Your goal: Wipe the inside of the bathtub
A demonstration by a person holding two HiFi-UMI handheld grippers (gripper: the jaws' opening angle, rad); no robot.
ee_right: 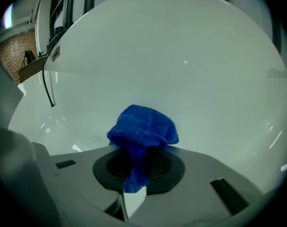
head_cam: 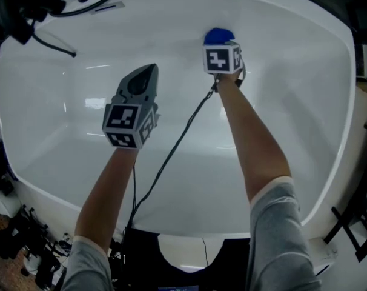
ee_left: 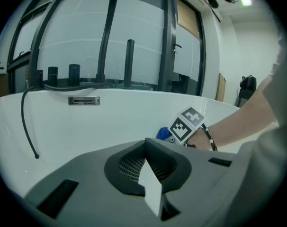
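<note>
Blue cloth [ee_right: 142,129] clamped in right tongs [ee_right: 134,193], at bathtub [head_cam: 304,102] wall; left tongs [ee_left: 150,188] closed, empty.

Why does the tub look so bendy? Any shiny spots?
Head view: the wide lens bows the bathtub, with pale glare streaks beside the left hand-held gripper. Left gripper view: window frames curve. Right gripper view: blue cloth sharp, corners black.

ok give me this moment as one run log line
right gripper: shut on blue cloth, at bathtub far wall | left gripper: shut, empty, over bathtub
</note>
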